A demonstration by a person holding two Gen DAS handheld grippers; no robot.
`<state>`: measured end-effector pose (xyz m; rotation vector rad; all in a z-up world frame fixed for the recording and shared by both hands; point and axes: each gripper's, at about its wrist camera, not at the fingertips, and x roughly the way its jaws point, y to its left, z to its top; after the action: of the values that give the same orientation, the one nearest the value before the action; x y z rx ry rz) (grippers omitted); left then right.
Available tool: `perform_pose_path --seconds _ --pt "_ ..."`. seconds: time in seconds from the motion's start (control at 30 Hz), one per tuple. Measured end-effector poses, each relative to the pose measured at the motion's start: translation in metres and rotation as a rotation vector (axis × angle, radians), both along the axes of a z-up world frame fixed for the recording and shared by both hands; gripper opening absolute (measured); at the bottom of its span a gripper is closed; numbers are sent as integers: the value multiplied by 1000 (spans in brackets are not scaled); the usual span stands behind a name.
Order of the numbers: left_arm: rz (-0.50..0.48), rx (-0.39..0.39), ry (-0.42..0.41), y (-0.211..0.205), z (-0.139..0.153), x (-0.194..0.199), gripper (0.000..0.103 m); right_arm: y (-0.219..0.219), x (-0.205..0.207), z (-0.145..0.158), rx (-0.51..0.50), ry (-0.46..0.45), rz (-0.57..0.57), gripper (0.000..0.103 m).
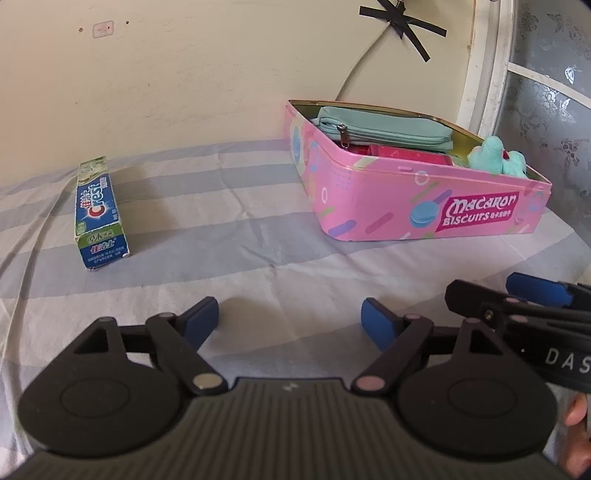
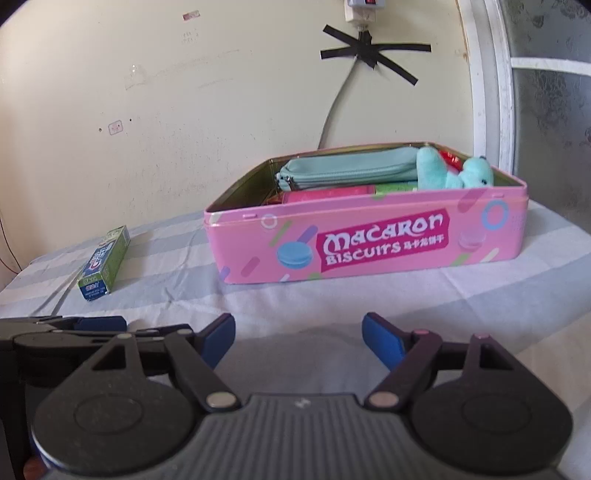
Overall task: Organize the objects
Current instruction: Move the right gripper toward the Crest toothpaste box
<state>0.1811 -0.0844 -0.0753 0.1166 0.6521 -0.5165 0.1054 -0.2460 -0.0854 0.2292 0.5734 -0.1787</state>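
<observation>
A table covered with a cloth [image 1: 229,206] of pale grey and white stripes, set against a cream wall [image 1: 184,74] marked with small scuffs and a faint sticker. A grey cable [image 2: 334,110] runs up the wall to a white socket [image 2: 360,9], fixed by crossed strips of black tape [image 2: 369,51]. At the right stands a white window frame [image 2: 487,92] with patterned frosted glass [image 1: 546,92].

A pink biscuit tin [image 2: 369,243], lid off, rests on the cloth near the wall; it holds a mint-green zip pouch [image 2: 351,168], a mint plush toy [image 2: 454,171] at its right end, and a red packet [image 1: 402,153] beneath. A toothpaste box [image 1: 99,214] lies flat on the cloth, well apart to the left of the tin.

The left gripper [image 1: 290,321] and the right gripper [image 2: 298,338] hover side by side over the near cloth, each with blue pads spread and nothing between them. Part of a hand [image 1: 578,417] shows at the right edge of the left wrist view.
</observation>
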Motion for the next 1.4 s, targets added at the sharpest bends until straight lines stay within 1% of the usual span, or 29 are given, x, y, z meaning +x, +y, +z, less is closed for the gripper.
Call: perform_pose_path --seconds 0.1,0.2,0.27,0.43,0.57,0.7,0.83,0.93,0.97,1.07,1.2,1.3,1.4 --pt "-5 -5 3 1 -1 1 88 -3 2 -4 16 14 -3 79" --pt "-9 -6 5 1 -1 1 90 -10 5 -8 58 33 -9 79" --pt "-11 -10 7 2 -1 2 90 -13 5 -8 76 29 -8 79" --pt "-6 -7 9 4 0 1 90 -11 5 -8 62 33 -6 80" --pt "6 -7 24 16 2 3 90 -5 5 -8 39 46 1 80" --pt "59 -15 15 42 7 7 90 6 5 -7 12 61 19 82" --pt "116 -14 -3 71 13 9 90 20 7 -5 13 60 52 81" --pt "164 -3 -22 88 14 11 90 34 10 -3 30 62 102 80" --pt "180 0 -28 92 14 12 90 41 11 -3 20 66 121 80" --pt "213 -10 -26 102 14 19 90 61 16 -4 -52 71 169 81" --pt "225 -10 -14 104 9 23 90 75 19 -6 -99 81 213 80" --pt "225 -7 9 105 4 26 90 76 20 -6 -107 87 219 82" --pt "231 -13 8 106 3 27 91 78 20 -7 -111 88 224 84"
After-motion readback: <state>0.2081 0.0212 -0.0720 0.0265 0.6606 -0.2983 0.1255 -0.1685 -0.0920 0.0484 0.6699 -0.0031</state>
